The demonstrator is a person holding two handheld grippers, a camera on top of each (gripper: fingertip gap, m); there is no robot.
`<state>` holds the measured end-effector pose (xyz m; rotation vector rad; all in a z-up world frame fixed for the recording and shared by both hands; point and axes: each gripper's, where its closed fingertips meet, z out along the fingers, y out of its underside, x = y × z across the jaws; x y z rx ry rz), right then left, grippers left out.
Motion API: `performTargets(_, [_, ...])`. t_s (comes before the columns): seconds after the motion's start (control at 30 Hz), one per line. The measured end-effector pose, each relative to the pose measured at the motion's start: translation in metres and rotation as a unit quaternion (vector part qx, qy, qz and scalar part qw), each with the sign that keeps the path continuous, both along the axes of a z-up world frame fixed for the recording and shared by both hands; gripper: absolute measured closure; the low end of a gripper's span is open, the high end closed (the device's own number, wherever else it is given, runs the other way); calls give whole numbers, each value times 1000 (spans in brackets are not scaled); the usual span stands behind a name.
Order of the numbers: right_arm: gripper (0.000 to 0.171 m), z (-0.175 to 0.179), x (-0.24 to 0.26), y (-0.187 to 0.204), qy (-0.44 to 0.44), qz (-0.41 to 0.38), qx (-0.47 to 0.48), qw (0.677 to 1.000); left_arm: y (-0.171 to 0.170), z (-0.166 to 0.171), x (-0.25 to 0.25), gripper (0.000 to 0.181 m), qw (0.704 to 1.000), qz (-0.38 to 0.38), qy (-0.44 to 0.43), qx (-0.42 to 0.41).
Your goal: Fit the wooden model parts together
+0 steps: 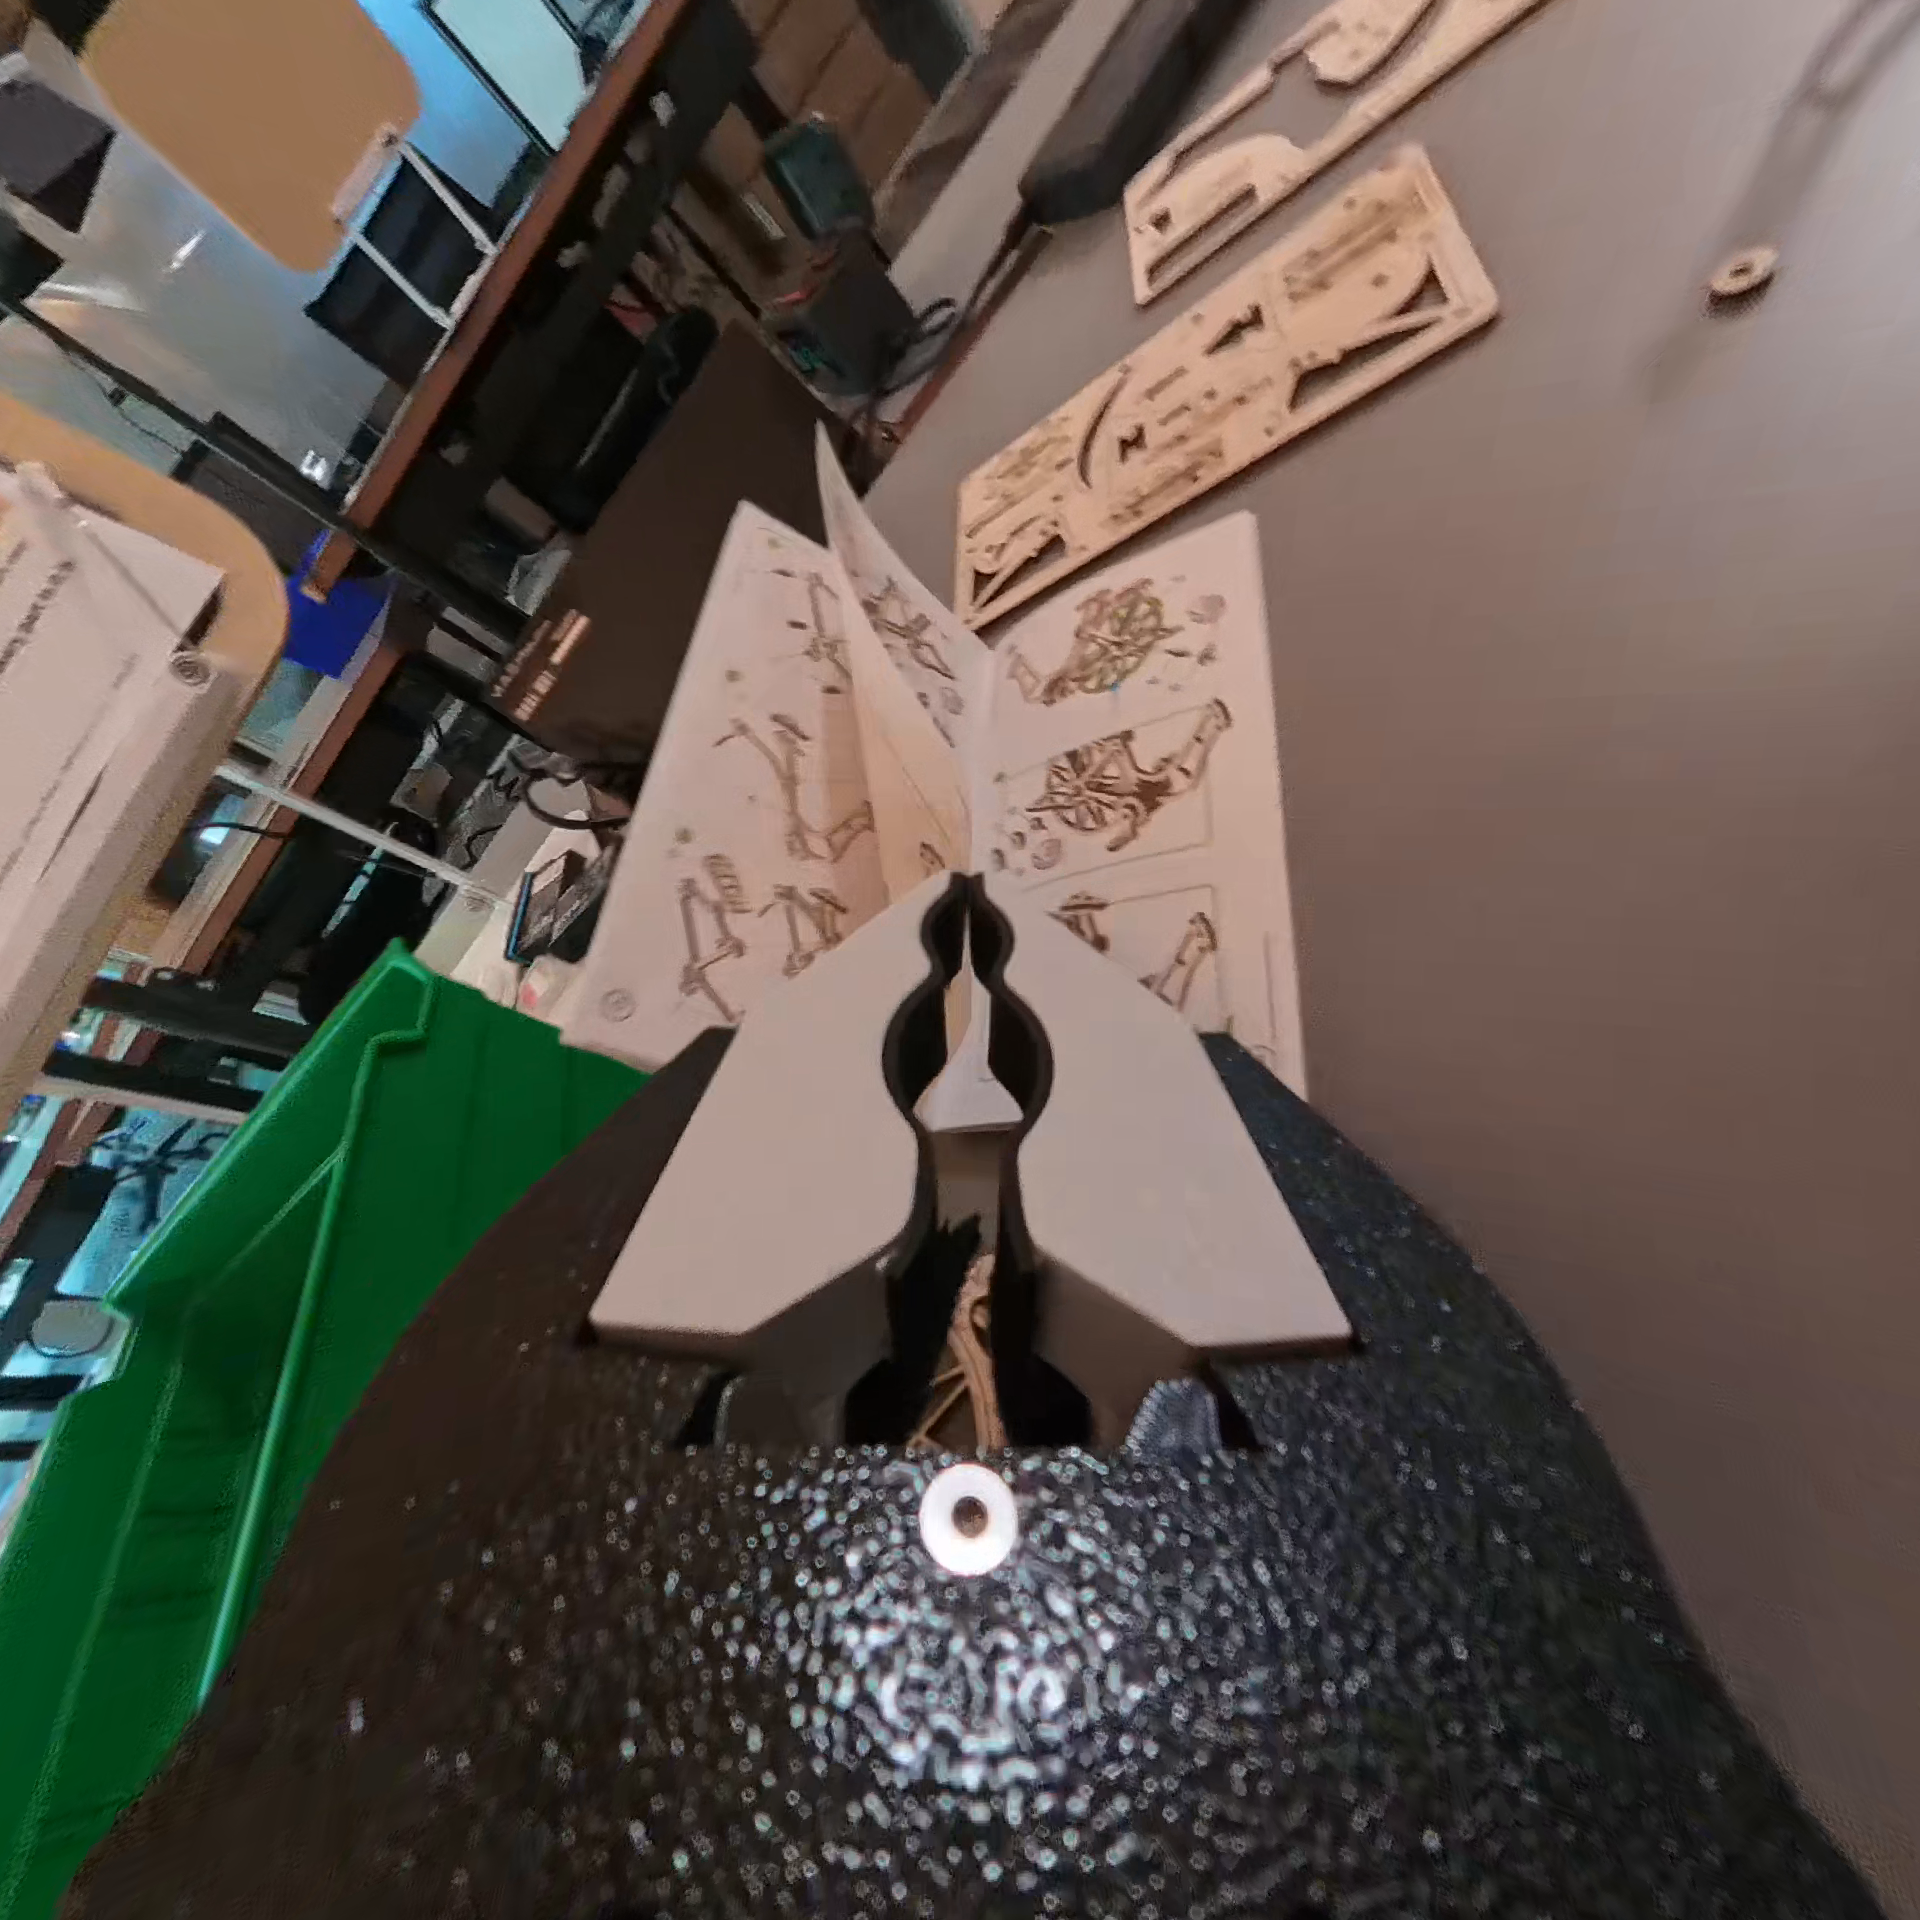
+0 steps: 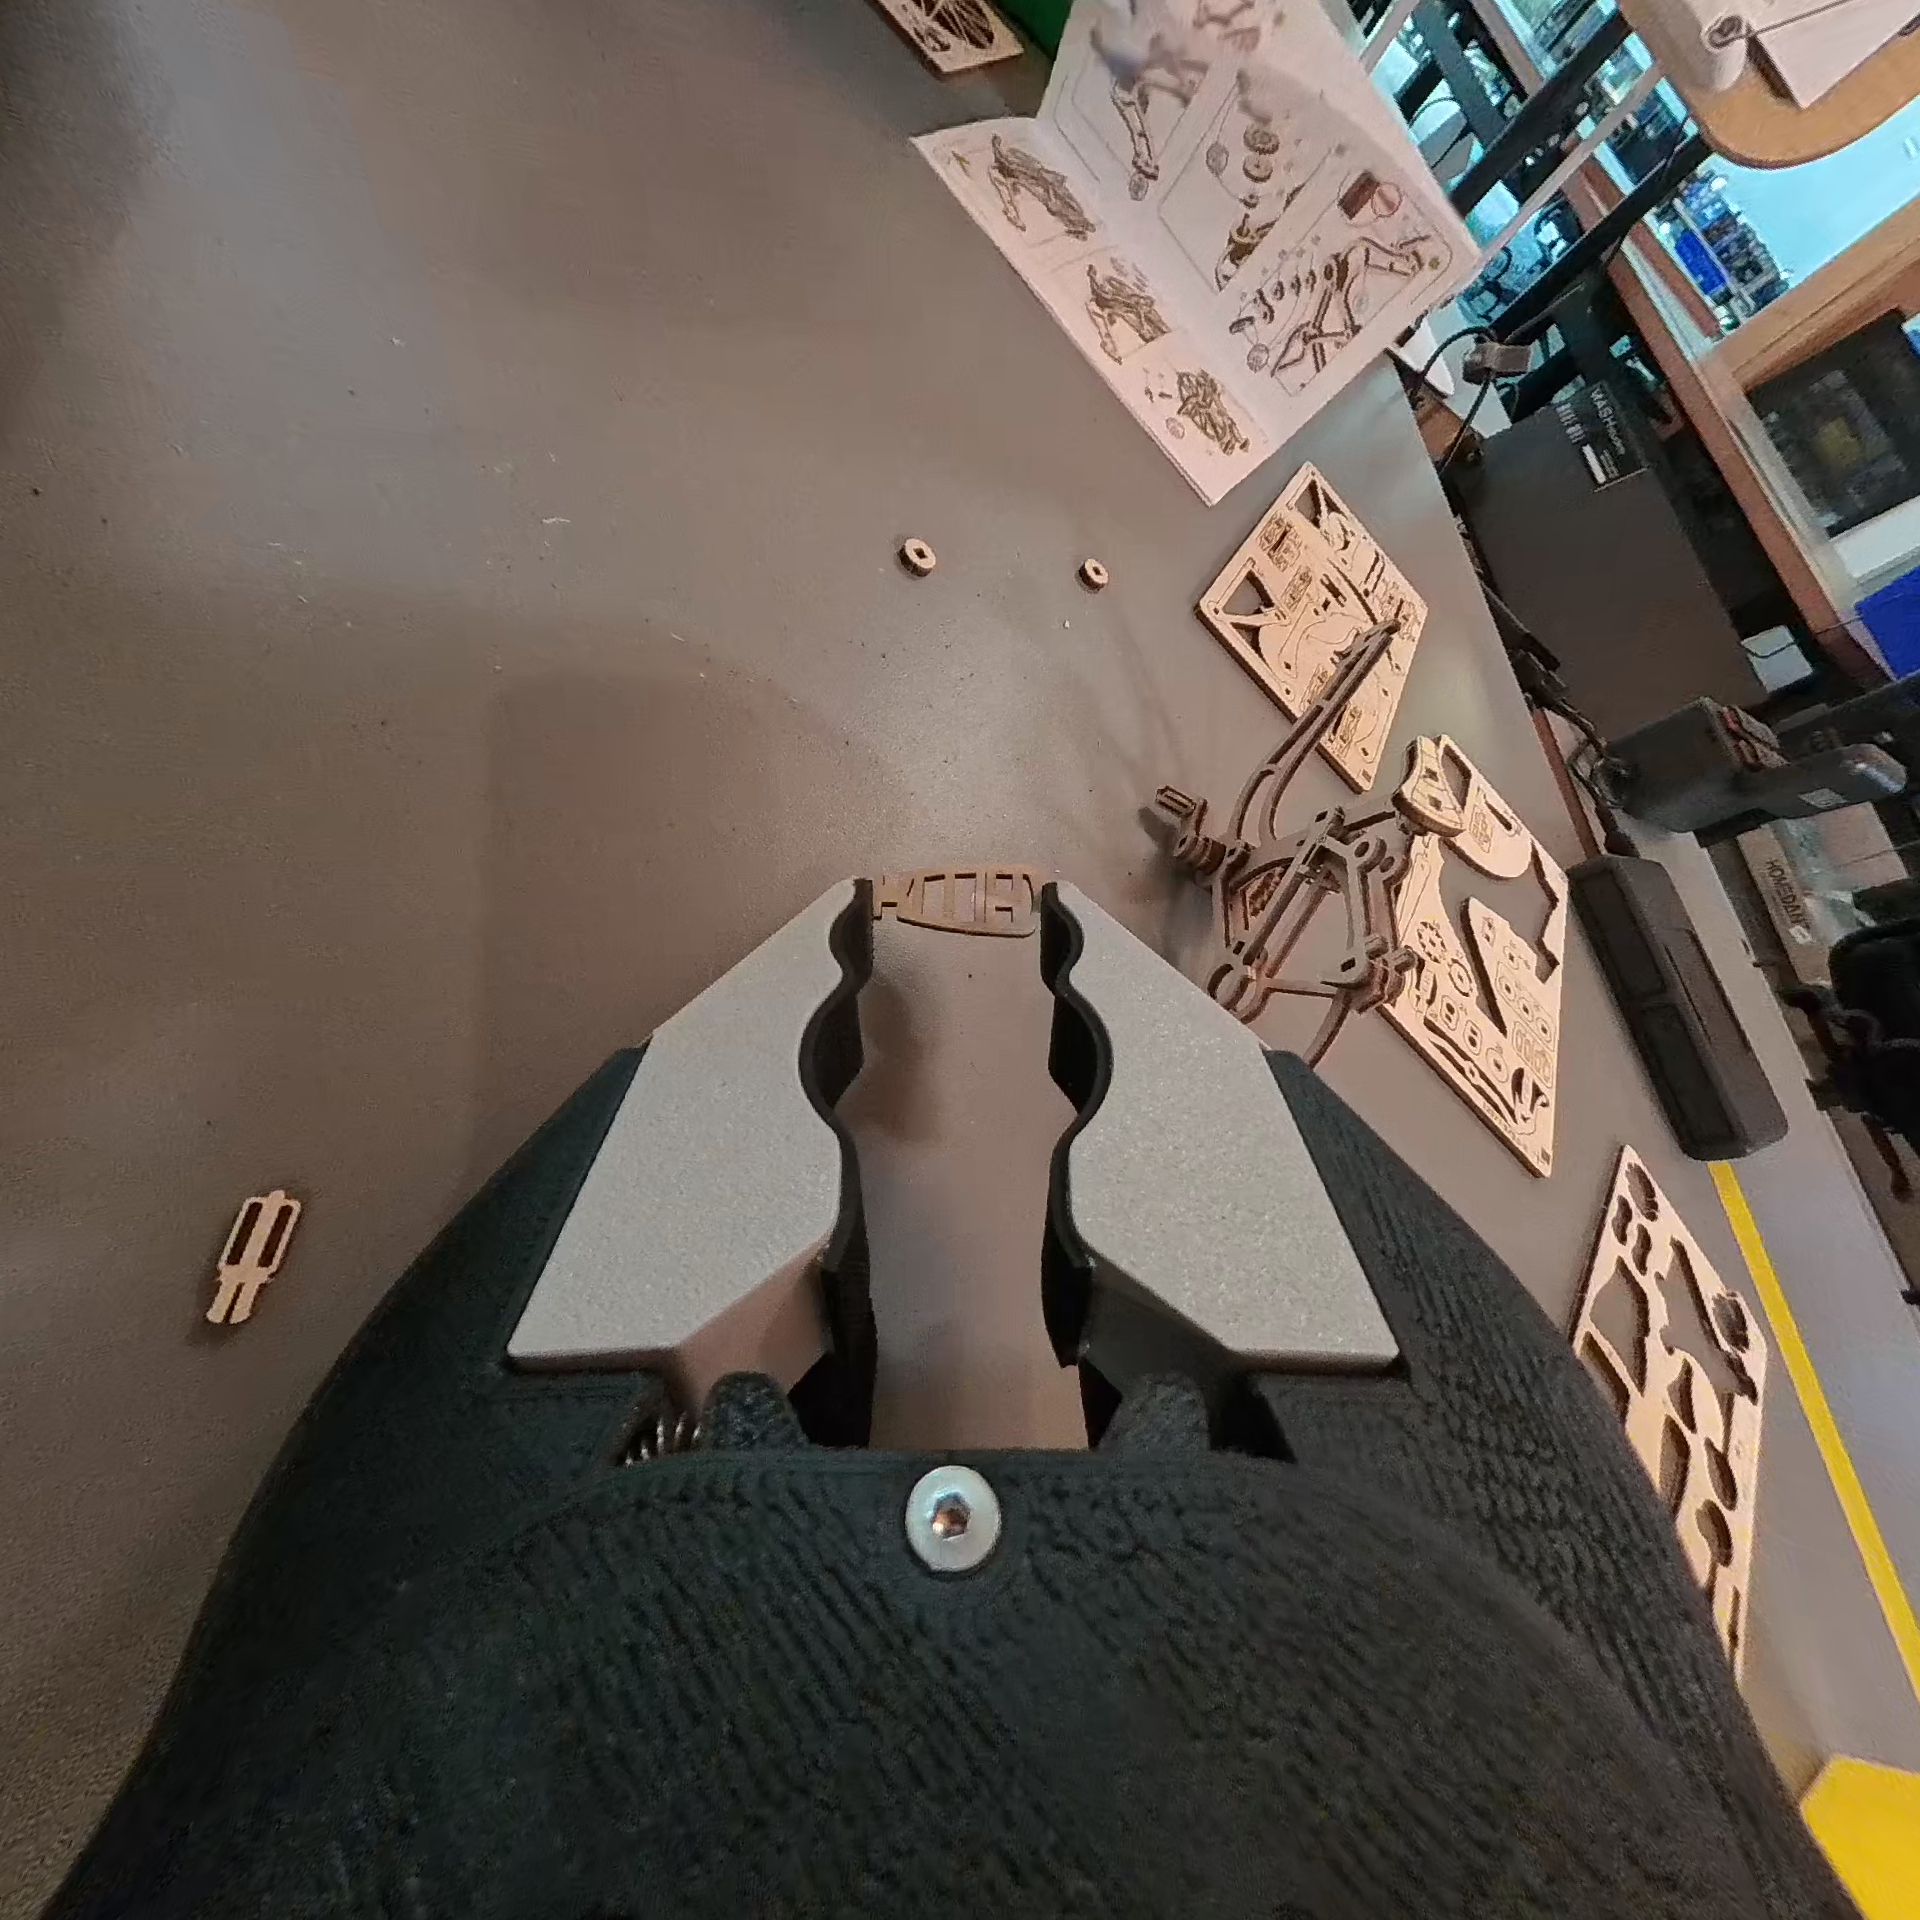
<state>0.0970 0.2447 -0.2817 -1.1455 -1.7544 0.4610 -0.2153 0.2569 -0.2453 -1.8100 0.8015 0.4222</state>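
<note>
The right gripper (image 2: 954, 902) points down at the grey matte tabletop (image 2: 416, 520), its two pale grey fingers (image 2: 717, 1122) spread apart with a small flat laser-cut wooden part with slotted cut-outs (image 2: 958, 908) lying right at its tips, spanning the gap between them. The spread looks matched to the part's length, so this reads as a pick being lined up; whether the tips already touch the wood cannot be told. The thin plywood lies flush on the tabletop, so the tips will likely have to catch its short ends.

To the right of this gripper stands the partly assembled dark wooden frame model (image 2: 1299, 894), an open lattice of curved struts and pegs, resting against a pale plywood sheet with punched-out holes (image 2: 1475, 966). It is probably where the small part belongs. Ahead lie two tiny wooden ring washers (image 2: 916, 555), and beyond them the open white instruction booklet with line drawings (image 2: 1195, 260). To the left, well apart, lies a small pale wooden slotted connector (image 2: 255, 1255).

The left gripper (image 1: 966, 894) has its fingers pressed together at the tips. Something pale and wooden shows deep between the finger bases, but what it is cannot be told. Ahead of it lies the same booklet, and to its left a green plastic bin (image 1: 260, 1299).
</note>
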Motion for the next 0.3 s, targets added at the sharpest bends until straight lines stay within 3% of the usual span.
performTargets(0.3, [140, 0, 0, 0, 0, 0, 1, 1000, -15, -39, 49, 181, 989, -105, 44, -93])
